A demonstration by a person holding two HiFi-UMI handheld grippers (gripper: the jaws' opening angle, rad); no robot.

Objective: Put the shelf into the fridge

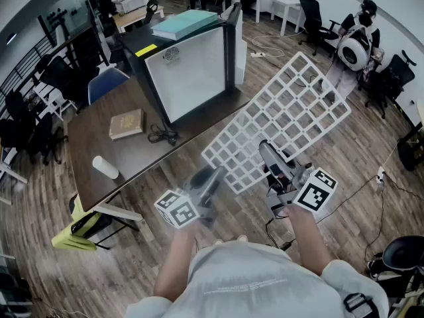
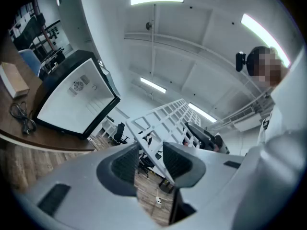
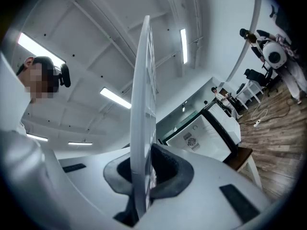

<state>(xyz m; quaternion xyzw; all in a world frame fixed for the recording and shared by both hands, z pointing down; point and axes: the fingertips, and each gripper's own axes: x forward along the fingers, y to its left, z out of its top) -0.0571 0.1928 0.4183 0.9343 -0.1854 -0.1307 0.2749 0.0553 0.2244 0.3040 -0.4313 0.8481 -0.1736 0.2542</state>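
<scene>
I hold a white wire-grid shelf [image 1: 285, 111] tilted in the air over the wooden floor. My right gripper [image 1: 270, 154] is shut on its near edge; in the right gripper view the shelf [image 3: 144, 80] stands edge-on, pinched between the pads [image 3: 144, 169]. My left gripper [image 1: 209, 181], blurred, is at the shelf's near-left corner. Its jaws [image 2: 151, 162] stand apart, and the shelf's edge [image 2: 163, 116] runs between them, close to the right pad. The black fridge [image 1: 192, 65] stands on the table, its white inside with a round vent facing me and its door swung aside.
The brown table [image 1: 99, 144] carries a book [image 1: 126, 123], a black cable [image 1: 162, 136] and a white cylinder [image 1: 105, 167]. Office chairs stand at the left and far right. A person with a white backpack [image 1: 354, 45] stands at the far right. Cables lie on the floor.
</scene>
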